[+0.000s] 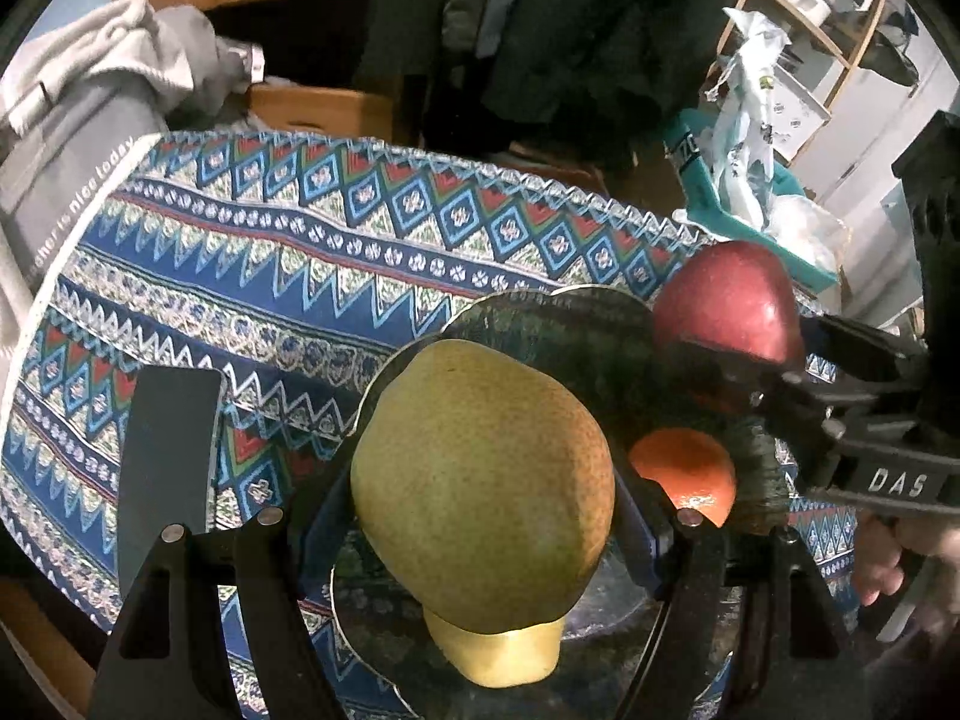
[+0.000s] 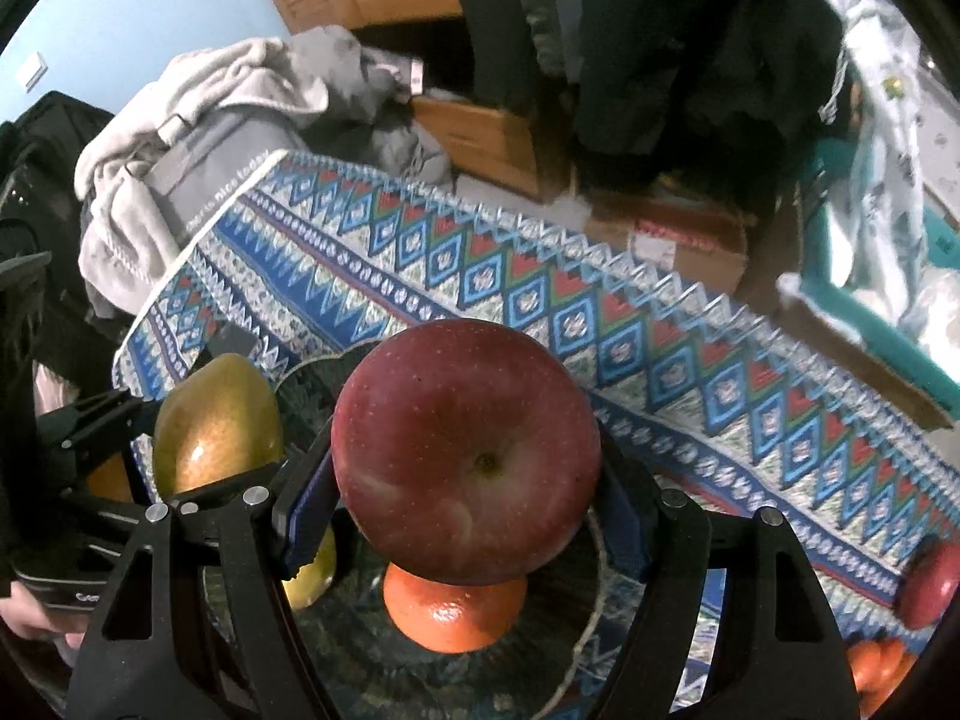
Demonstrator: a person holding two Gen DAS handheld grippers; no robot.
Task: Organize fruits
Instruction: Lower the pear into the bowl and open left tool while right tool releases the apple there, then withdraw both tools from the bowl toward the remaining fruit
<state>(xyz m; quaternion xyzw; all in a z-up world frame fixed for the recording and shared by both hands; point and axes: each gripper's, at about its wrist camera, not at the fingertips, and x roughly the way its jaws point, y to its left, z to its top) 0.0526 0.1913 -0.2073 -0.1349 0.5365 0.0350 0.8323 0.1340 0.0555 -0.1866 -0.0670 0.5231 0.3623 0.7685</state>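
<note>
Hovering over the same dark green patterned round plate (image 2: 576,648), both hand-held grippers carry fruit, and the coming move, as I judge it, turns on what lies straight below each one. The left hand-held gripper (image 1: 480,516) is closed partway on a large yellow-green speckled pear (image 1: 483,480), its blue-padded fingers pressing the pear's two flanks; the pear's long axis runs roughly along the line the gripper points, broad end away from the camera and narrower yellow end toward it. The right hand-held gripper (image 2: 465,516) is likewise closed partway on a round dark red apple (image 2: 465,450), pads against its sides, with the dimpled end facing the camera. Directly under the apple, in the right wrist view, a small orange mandarin (image 2: 453,612) sits on the plate, so a straight drop would land the apple on it; free plate surface shows to the mandarin's left and right. From the left wrist view the mandarin (image 1: 687,474) lies to the right of the pear, between the two held fruits, and the apple (image 1: 729,306) hangs farther right and beyond. Bare plate shows behind and below the pear, so the left hand looks nearer to an open spot. The plate rests on a blue, red and white zigzag-patterned cloth (image 1: 270,252) covering the counter. At the right edge of the right wrist view, another red apple (image 2: 933,588) and more orange fruit (image 2: 882,672) lie on the cloth off the plate, still unsorted.
</note>
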